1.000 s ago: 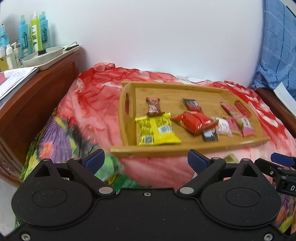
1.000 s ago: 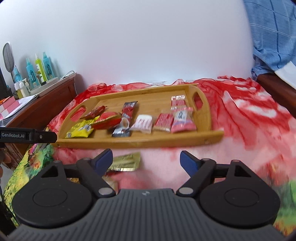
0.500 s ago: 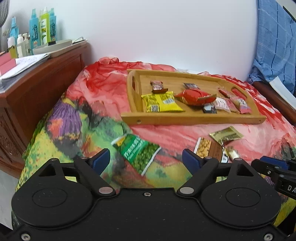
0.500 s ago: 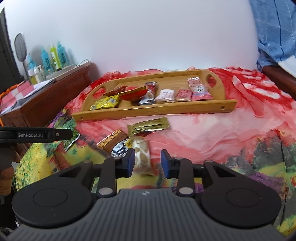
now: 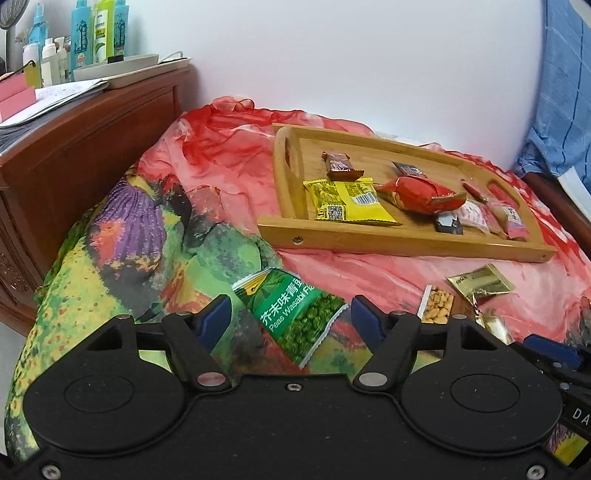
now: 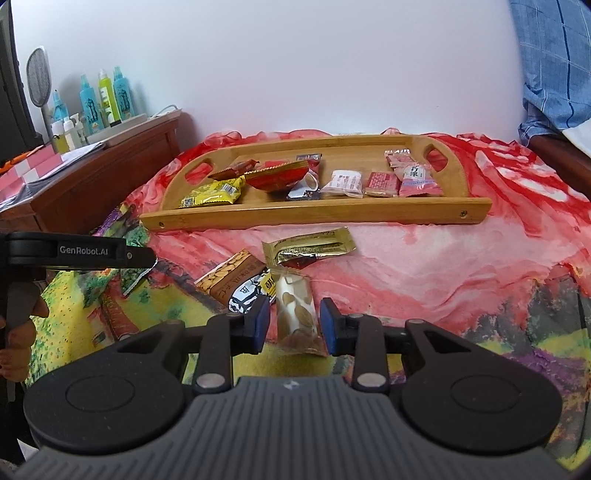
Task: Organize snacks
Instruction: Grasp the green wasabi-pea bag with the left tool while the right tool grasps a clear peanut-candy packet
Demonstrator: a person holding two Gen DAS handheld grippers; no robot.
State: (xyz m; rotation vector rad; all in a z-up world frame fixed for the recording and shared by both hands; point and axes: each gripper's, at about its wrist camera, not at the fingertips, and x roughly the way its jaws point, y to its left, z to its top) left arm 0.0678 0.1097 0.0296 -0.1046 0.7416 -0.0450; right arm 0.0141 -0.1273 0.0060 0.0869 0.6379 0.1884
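Since half a second ago both grippers have eased closer to the loose packets on the bedspread, and the right one's jaws, then nearly together, now stand a little wider. The right gripper (image 6: 294, 325) has its blue pads on either side of a clear plastic packet of pale biscuits (image 6: 297, 317); the right pad looks to be at the packet's edge, the left one just off it, and whether there is any real grip on it cannot be told. The left gripper (image 5: 290, 319) is wide open and holds nothing, with the green wasabi-pea packet (image 5: 295, 314) lying flat between its fingers.

Just beyond the clear packet lie a brown peanut packet (image 6: 231, 277) and a gold foil sachet (image 6: 310, 247), both partly overlapping it at the far end. Further back, the long bamboo tray with cut-out handles (image 6: 314, 218) sits on the red and floral bedspread (image 6: 443, 266), carrying a yellow packet (image 6: 214, 192), a red pouch (image 6: 277, 177), and several small white and pink wrapped sweets (image 6: 380, 177) in a rough row. A dark wooden cabinet (image 5: 92, 140) stands to the left with bottles (image 5: 99, 33) on top.
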